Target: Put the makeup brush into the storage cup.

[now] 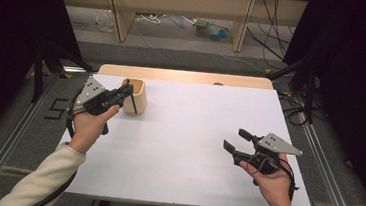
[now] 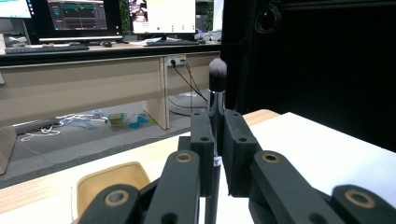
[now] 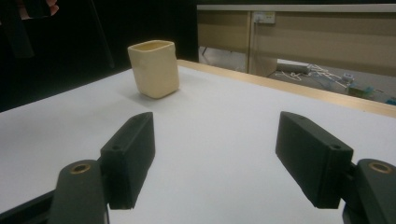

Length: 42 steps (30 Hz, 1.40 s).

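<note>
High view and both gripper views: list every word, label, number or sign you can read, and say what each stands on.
"5": a dark mark on the grey floor left of the table; it looks like this digit.
Monitor screens in the left gripper view: charts and windows, text too small and blurred to read.
Cup, brush: no lettering visible.

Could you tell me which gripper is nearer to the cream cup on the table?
Left. The left gripper holds a brush right beside the cream cup; the right gripper sits far across the table.
</note>
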### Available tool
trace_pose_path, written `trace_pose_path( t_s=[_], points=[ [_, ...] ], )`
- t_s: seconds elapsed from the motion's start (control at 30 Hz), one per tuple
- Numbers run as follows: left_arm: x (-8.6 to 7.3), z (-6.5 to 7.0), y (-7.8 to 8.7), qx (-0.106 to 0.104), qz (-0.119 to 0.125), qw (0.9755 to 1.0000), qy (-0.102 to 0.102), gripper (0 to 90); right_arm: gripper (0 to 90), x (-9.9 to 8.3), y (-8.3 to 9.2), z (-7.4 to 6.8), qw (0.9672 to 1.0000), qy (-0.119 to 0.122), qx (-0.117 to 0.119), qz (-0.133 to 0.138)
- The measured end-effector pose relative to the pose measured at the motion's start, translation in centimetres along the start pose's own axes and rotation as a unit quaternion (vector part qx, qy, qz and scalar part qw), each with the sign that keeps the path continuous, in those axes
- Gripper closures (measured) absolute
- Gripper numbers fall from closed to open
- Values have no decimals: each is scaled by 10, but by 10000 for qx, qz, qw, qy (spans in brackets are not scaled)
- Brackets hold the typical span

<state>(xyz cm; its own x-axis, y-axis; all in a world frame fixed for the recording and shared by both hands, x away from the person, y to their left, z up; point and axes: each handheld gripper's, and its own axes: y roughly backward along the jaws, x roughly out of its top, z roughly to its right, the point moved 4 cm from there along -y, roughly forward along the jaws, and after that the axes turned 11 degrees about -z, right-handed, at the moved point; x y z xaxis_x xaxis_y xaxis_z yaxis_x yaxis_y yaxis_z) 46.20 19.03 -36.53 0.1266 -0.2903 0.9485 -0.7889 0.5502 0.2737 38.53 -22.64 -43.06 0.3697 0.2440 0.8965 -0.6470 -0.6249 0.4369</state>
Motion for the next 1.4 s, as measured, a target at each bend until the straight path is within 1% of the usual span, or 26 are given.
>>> trace_pose_path(
  t_s=[0.03,0.1,0.13,0.17,0.23,0.4,0.43,0.6,0.63,0.7,0.8,0.87,0.93,1.07,1.17,1.2,1.27,1.3,1.4],
  points=[
    [0,-1,0,13,-4,10000,-10,839,296,0,0,0,10000,-3,39,12],
    [-1,-1,0,24,-14,10000,12,839,296,0,0,-1,10000,-17,36,5],
    [-1,-2,0,35,-25,10000,9,839,295,0,0,-1,10000,-59,66,-23],
    [-1,-2,1,40,-27,10000,8,839,295,0,0,-1,10000,-11,36,-11],
    [-1,-3,0,43,-13,10000,3,839,295,0,-1,-2,10000,-21,72,3],
    [-1,-6,1,86,-42,10000,-11,839,295,-1,-1,-2,10000,-17,70,-2],
    [-1,-6,1,91,-48,9999,-7,839,295,-1,-1,-1,10000,-1,25,11],
    [0,-8,0,115,-28,9999,5,839,295,-1,0,-1,10000,2,1,16],
    [1,-8,0,112,-31,9999,4,839,294,-2,0,-2,10000,-24,27,-9],
    [0,-9,-1,120,-37,9999,17,839,294,-3,1,-1,10000,25,9,-68],
    [0,-11,-1,151,-63,9999,9,839,294,-3,1,-2,10000,11,20,-67],
    [0,-12,-2,179,-45,9998,69,839,294,-3,1,-3,10000,1,63,-67],
    [0,-13,-2,172,-35,9998,45,840,294,-3,1,-3,10000,3,69,-62],
    [2,-14,-3,194,-27,9998,68,839,294,-3,0,-3,10000,16,65,-64],
    [3,-15,-4,207,-29,9998,74,839,294,-3,0,-4,10000,-12,83,-37],
    [3,-16,-4,205,-24,9998,79,839,294,-3,-1,-4,9999,-8,102,19],
    [4,-17,-4,225,-31,9997,72,839,294,-3,-1,-4,9999,-11,101,10],
    [2,-7,-5,301,25,9944,1009,839,293,-3,0,-4,10000,-4,79,-20],
    [2,-9,-6,308,26,9944,1010,839,291,-3,0,-4,10000,3,83,-21]
  ],
)
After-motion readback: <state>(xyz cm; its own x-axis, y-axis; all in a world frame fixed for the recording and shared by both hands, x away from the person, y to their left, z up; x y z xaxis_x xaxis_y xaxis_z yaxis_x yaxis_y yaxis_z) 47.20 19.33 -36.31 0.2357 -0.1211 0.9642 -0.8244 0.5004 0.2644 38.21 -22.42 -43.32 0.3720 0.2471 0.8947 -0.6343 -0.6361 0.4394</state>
